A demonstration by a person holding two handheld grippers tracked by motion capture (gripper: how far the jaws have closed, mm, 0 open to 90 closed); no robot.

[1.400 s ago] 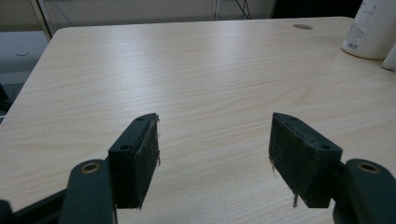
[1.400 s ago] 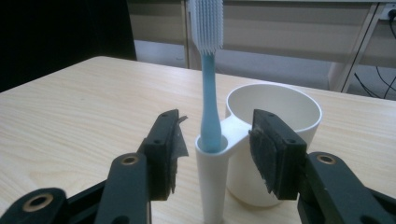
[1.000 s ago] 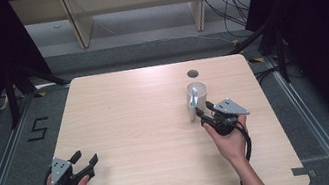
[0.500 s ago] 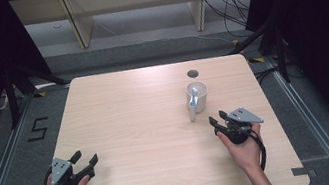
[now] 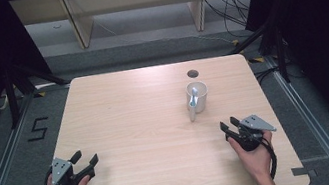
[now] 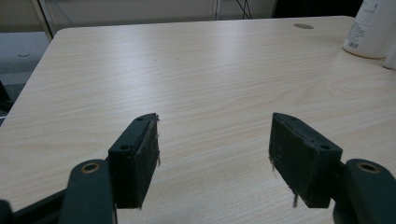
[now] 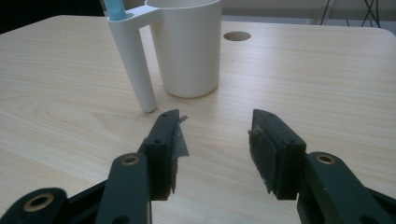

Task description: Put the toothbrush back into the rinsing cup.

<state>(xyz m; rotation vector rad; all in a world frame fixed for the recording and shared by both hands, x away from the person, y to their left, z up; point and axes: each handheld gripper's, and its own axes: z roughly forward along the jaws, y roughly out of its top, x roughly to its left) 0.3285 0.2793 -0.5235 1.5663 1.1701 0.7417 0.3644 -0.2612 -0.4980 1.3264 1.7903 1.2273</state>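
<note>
Your right gripper [image 5: 229,127] sits spread and empty, near the white cup [image 5: 198,95]. Your left gripper [image 5: 85,160] is also spread, well apart from it.

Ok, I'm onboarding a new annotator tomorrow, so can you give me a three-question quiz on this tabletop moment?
1. True or false: the right tongs are clamped on the white cup.
2. Which part of the cup holds the blue item? A) the main bowl B) the side tube C) a saucer
3. Fill in: the left tongs have their jaws ____ over the bare table.

Key
1. False: they sit apart from the cup, jaws spread, nothing between them.
2. B
3. open
</note>
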